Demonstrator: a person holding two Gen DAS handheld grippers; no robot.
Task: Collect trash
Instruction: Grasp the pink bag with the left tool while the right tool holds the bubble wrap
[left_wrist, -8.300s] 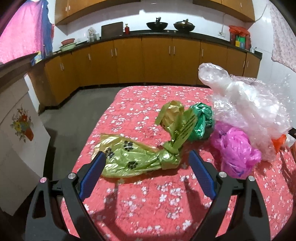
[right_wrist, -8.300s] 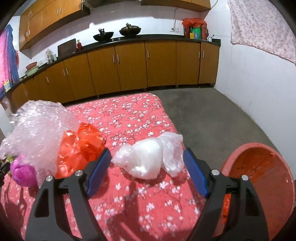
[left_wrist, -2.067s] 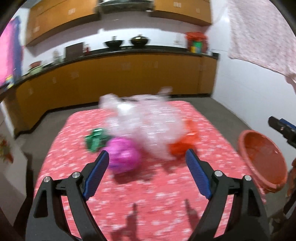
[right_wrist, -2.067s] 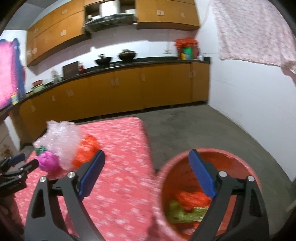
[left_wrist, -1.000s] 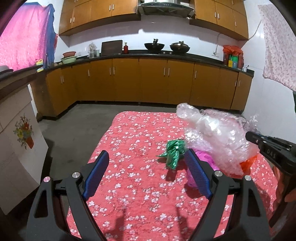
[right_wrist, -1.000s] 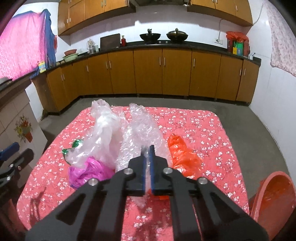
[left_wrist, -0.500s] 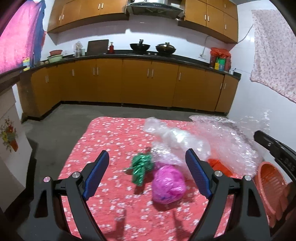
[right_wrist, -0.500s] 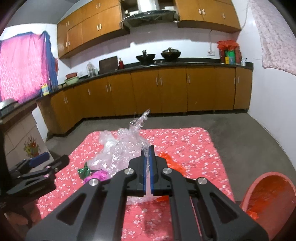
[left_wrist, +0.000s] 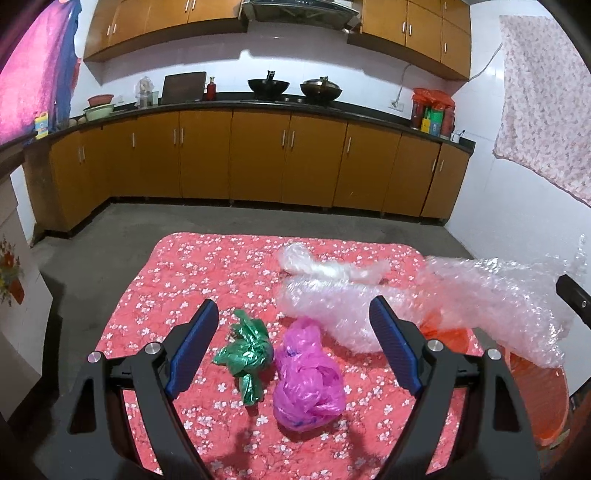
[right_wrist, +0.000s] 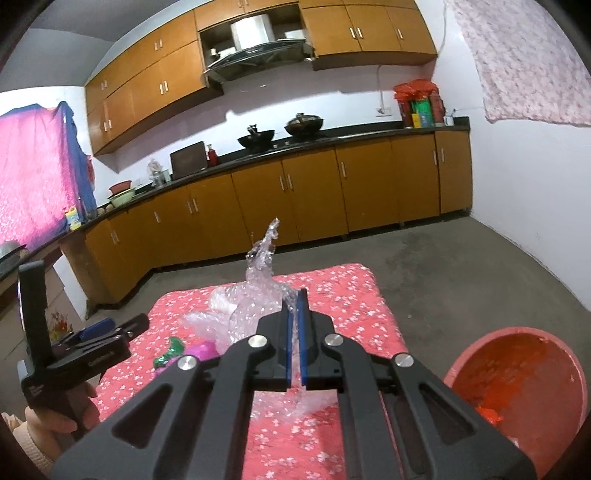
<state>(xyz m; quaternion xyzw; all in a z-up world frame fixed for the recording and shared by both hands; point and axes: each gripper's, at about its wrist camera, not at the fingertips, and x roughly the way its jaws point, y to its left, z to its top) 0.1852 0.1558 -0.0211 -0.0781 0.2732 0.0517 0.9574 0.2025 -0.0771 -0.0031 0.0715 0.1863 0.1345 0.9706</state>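
My right gripper (right_wrist: 294, 295) is shut on a sheet of clear bubble wrap (right_wrist: 258, 291), which hangs lifted above the table's right side (left_wrist: 491, 295). My left gripper (left_wrist: 291, 314) stands open over the red flowered table (left_wrist: 192, 266) with nothing between its fingers. Just beyond its tips lie a crumpled green bag (left_wrist: 247, 347) and a magenta bag (left_wrist: 306, 380). A clear plastic bag (left_wrist: 332, 273) lies behind them. An orange bag (left_wrist: 447, 334) peeks out under the bubble wrap. A red basin (right_wrist: 517, 376) with orange trash inside stands low to the right of the table.
Orange kitchen cabinets (left_wrist: 258, 158) run along the back wall past a strip of grey floor (left_wrist: 221, 218). A white box with a flower print (left_wrist: 11, 280) stands left of the table. A hand (right_wrist: 55, 421) holds the left gripper's handle.
The right gripper has risen and swung right with the bubble wrap, pulling it off the pile and uncovering the clear bag. The left gripper has drawn back a little, still open.
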